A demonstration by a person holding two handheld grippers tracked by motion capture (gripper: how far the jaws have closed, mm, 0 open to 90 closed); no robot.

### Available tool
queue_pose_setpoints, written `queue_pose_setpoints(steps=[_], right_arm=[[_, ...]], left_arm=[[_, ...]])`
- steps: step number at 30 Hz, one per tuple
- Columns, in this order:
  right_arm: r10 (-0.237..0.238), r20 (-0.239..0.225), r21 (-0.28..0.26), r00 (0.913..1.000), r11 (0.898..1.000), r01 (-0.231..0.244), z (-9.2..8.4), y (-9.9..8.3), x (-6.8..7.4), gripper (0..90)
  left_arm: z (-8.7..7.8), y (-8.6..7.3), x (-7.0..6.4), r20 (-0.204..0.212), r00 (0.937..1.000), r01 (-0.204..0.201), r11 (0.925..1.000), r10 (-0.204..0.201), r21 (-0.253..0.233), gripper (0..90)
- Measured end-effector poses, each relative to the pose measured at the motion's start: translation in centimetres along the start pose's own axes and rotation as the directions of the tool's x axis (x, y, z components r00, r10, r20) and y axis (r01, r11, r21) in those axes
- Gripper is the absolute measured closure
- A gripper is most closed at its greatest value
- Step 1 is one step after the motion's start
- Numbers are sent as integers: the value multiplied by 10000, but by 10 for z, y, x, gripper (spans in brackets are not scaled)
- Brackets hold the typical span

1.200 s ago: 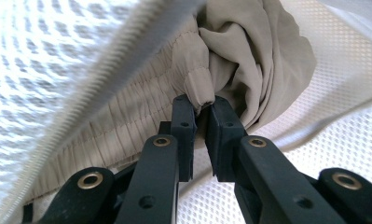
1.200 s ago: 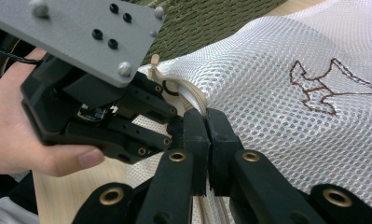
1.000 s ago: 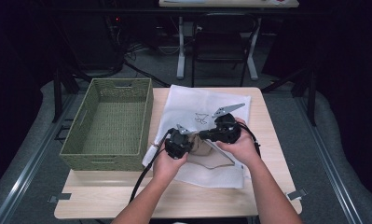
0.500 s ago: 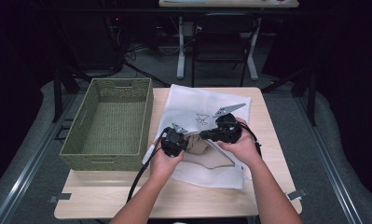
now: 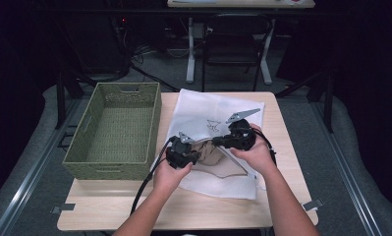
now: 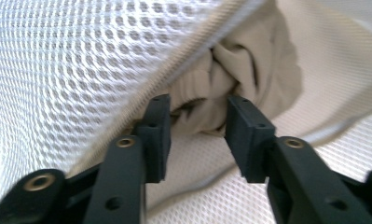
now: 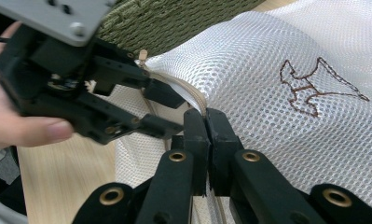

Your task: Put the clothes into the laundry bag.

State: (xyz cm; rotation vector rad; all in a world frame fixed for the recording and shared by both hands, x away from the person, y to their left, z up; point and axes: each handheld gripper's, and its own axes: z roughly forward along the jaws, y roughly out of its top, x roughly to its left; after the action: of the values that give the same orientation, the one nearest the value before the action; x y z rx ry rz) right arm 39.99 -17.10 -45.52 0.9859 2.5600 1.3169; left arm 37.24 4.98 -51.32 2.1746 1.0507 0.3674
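A white mesh bag point(image 5: 203, 110) with a brown stitched mark lies on the wooden table point(image 5: 289, 147), its zipper edge lifted. My right gripper point(image 7: 206, 116) is shut on that zipper edge point(image 7: 197, 100) and holds the mouth up. A beige garment point(image 6: 239, 65) sits bunched inside the mouth. My left gripper point(image 6: 197, 107) reaches into the opening from the left, seen from the high view point(image 5: 197, 151) beside the tan cloth point(image 5: 220, 162). Its jaws have just been opening and now stand apart, with a fold of the beige cloth loose between the tips.
A green woven basket point(image 5: 155, 123) stands on the left half of the table, close to the bag's left edge point(image 7: 174, 18). Beyond the table's far edge are a chair point(image 5: 233, 44) and a desk's legs. Bare tabletop runs along the front edge.
The left gripper's jaws have parted around the beige cloth at the bag's mouth. Both hands stay nearly where they were, and the right gripper keeps its hold on the zipper edge.
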Motion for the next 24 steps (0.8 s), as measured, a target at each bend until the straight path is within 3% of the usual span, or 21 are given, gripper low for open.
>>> queue_pose_setpoints(steps=[8, 15, 24], right_arm=[[-3, 29, -2, 10000, 10000, 3, 0, 0, 0, 883], [-8, 31, 1, 10000, 10000, 8, 0, 0, 0, 883], [-39, 33, 25, 10000, 10000, 39, 1, 0, 2, 883]], left_arm=[[-8, -8, -10, 251, 9990, -361, 9993, 359, 89, 528], [5, -10, -22, 532, 9976, -467, 9984, 451, 305, 498], [26, -11, -26, 110, 9991, -407, 9978, 402, 524, 438]])
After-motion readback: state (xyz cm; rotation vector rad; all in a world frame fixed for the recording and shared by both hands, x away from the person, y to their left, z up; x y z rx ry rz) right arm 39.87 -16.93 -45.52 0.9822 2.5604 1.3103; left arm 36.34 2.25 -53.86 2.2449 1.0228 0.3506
